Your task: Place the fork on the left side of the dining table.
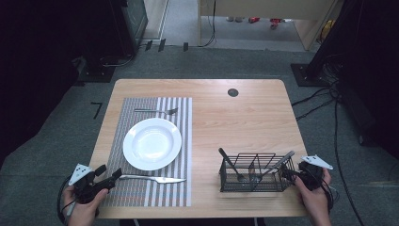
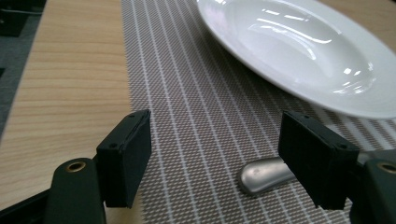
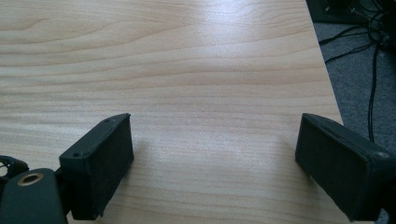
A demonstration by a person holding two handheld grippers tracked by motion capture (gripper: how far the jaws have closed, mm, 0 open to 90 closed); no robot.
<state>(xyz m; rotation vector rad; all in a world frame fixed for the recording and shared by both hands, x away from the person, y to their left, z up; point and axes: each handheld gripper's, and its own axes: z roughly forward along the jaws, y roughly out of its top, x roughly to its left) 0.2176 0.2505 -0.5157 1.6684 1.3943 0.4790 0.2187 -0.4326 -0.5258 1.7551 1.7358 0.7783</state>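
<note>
Left gripper (image 2: 215, 158), jaws wide and empty, straddled the handle end of the knife (image 2: 264, 175), which lay on the placemat (image 2: 196, 107) just below the plate (image 2: 299, 51), long axis running away to the right. Right gripper (image 3: 212, 163), also wide and empty, rested beside the caddy (image 1: 256, 173). No legible writing.

- A white plate (image 1: 152, 143) is sitting on a striped placemat (image 1: 141, 188).
- 1 fork (image 1: 156, 111) is lying beyond the plate.
- A wire caddy (image 1: 256, 173) is standing on the desk (image 1: 244, 117), holding utensils.
</note>
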